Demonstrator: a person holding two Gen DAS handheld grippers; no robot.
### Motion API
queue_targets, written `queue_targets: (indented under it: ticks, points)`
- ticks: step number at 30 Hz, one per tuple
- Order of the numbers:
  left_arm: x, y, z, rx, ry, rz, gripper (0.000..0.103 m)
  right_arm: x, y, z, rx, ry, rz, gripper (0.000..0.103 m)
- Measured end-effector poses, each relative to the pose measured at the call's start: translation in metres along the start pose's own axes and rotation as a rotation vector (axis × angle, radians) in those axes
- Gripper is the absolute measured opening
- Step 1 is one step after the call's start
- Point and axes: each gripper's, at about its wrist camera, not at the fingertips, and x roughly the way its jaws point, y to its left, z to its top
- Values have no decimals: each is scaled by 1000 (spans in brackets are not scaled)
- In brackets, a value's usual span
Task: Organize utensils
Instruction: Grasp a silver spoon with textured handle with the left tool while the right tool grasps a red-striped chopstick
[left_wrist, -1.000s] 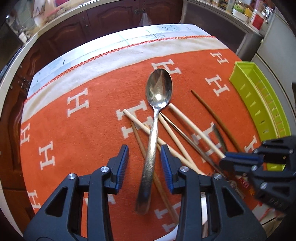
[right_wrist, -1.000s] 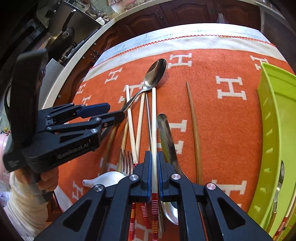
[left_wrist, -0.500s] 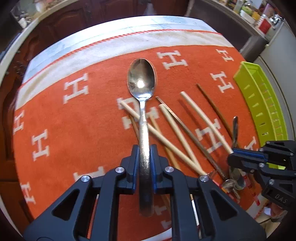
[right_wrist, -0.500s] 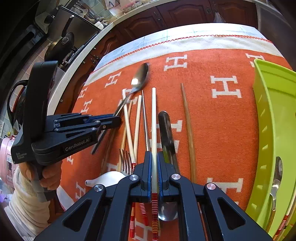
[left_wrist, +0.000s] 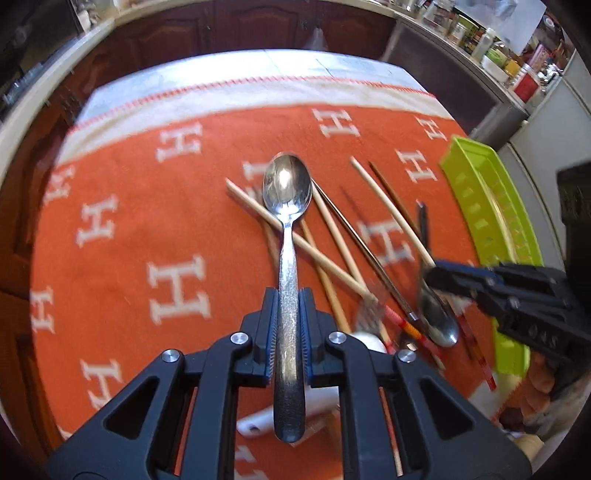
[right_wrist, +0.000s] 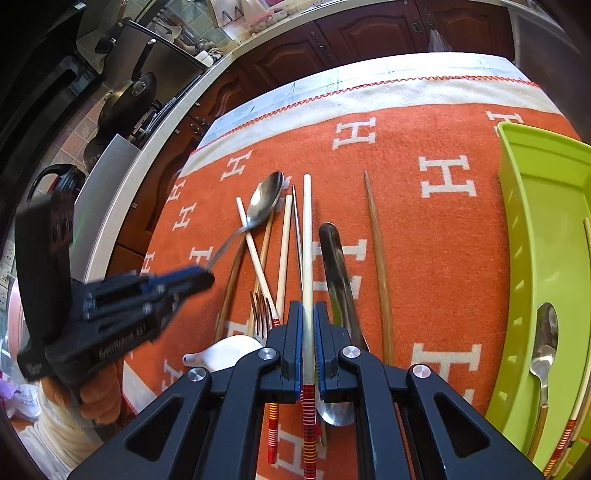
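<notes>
My left gripper (left_wrist: 289, 295) is shut on the handle of a steel spoon (left_wrist: 287, 192), which is lifted above the orange cloth; the right wrist view shows the same spoon (right_wrist: 264, 199) sticking out of that gripper (right_wrist: 207, 275). My right gripper (right_wrist: 306, 306) is shut on a pale chopstick (right_wrist: 306, 236) with a red-striped end. Beneath them lie several loose chopsticks (left_wrist: 332, 236), a dark wooden chopstick (right_wrist: 376, 258), a fork (right_wrist: 258, 306), a second steel spoon (right_wrist: 336, 266) and a white ceramic spoon (right_wrist: 225, 352).
A lime-green plastic basket (right_wrist: 543, 229) stands at the right edge of the orange cloth (right_wrist: 424, 229), holding a spoon (right_wrist: 545, 339) and chopsticks. A person's hand (right_wrist: 98, 398) grips the left tool. Dark cabinets and a counter with pans lie beyond the table.
My left gripper closed on the steel spoon's handle, then lifted it off the chopsticks and carried it to the right. The right gripper kept its hold on the pale chopstick.
</notes>
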Motion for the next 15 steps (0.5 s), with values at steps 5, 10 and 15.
queue_targets:
  ticks: [5,10,15]
  points:
    - [11,-1,-18,0,61,-10,9,-8,0,-5,-4,-6,1,6]
    - [18,11,-17,-31,73,-54,9,-11,-5,-8,8,3,8,6]
    - [24,21,-10,-39,100,-96,10,-13,-8,-10,18,4,12,6]
